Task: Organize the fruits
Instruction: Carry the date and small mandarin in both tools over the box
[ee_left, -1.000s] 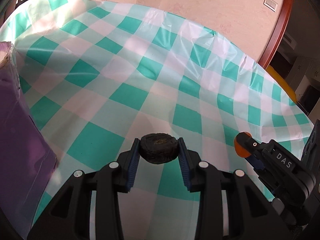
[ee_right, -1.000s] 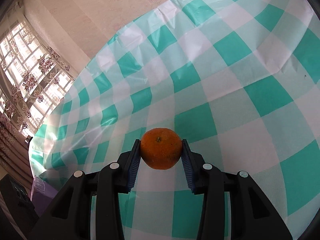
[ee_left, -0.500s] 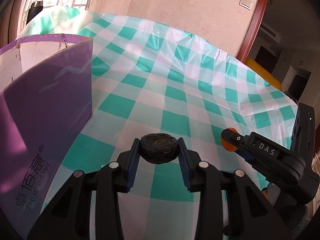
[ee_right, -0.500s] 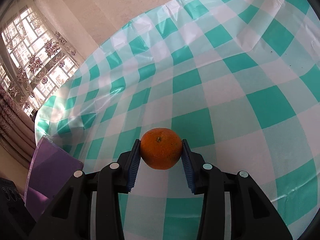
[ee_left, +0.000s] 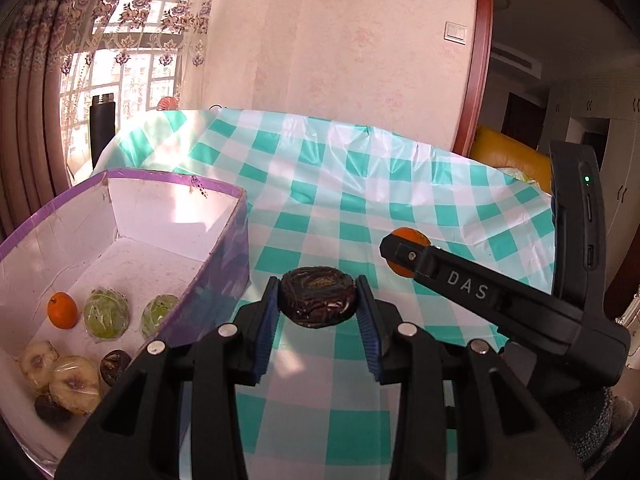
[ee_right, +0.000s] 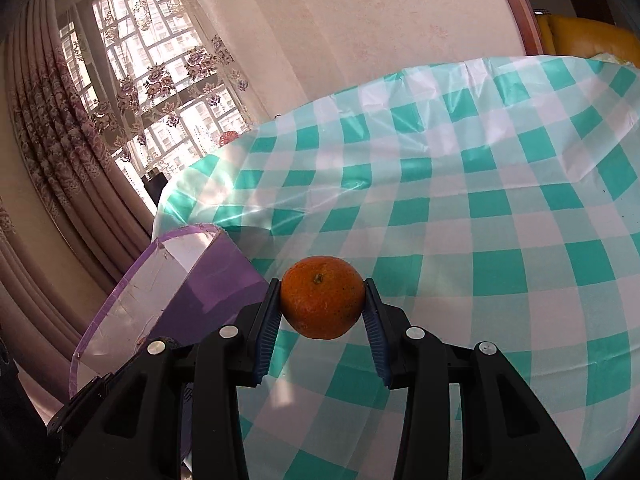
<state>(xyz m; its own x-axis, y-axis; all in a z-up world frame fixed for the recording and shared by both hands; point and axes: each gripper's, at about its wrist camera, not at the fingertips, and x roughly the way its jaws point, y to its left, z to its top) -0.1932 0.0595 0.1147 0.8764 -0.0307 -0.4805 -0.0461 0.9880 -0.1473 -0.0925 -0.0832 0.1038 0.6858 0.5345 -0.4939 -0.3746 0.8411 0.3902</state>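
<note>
Table [ee_left: 400, 184] bare of loose fruit; purple box [ee_left: 224, 248], lower left, already holds several; outstanding, by my judgement: left gripper [ee_left: 318, 312] clamped on dark fruit [ee_left: 318, 300], right gripper [ee_right: 322, 312] clamped on orange [ee_right: 322, 302], both undeposited.

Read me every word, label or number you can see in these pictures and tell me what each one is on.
"DAS": raised letters on the black finger of the right gripper, seen from the left wrist view.
Nothing else reads. In the current views the purple box shows no print, and the wall switch carries no legible marking.
</note>
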